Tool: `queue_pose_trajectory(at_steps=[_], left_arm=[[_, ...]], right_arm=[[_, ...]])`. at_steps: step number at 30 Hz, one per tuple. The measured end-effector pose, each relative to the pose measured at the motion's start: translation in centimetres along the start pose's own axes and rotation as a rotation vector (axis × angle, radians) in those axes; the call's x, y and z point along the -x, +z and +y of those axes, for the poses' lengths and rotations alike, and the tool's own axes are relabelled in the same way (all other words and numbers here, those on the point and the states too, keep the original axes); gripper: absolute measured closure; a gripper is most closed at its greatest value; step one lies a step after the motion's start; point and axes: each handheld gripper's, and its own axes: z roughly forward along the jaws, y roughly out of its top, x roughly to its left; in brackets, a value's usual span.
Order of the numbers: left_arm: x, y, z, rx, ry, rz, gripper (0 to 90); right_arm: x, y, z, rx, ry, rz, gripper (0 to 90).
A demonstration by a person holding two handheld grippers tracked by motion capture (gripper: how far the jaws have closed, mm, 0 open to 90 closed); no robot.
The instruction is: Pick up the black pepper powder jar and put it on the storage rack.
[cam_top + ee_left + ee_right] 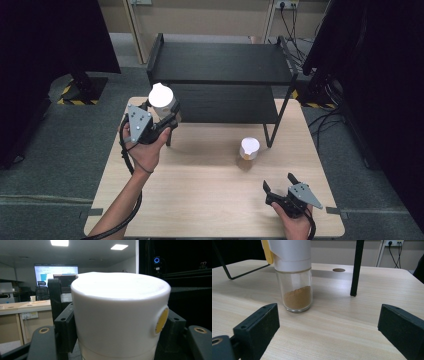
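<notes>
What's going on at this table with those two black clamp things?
A person holds a two-jaw gripper in each hand. The left gripper is shut on a white-capped jar, lifted off the wooden table near the black shelf rack. A second jar, glass with brown powder and a white cap, stands on the table. The right gripper rests low near it with its jaws open, touching nothing.

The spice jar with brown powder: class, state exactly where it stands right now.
In the high view the spice jar stands on the table, right of centre, just left of the black shelf's front right leg, beyond the open right gripper.
</notes>
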Motion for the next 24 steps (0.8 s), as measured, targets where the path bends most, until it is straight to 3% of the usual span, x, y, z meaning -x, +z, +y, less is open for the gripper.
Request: queue_pose_trajectory(at_steps=[24], left_arm=[[0.0,2.2,4.1,0.055,0.004,0.026,30.9]], right_arm=[[0.0,0.0,0.0,-0.001,0.002,0.0,4.1]])
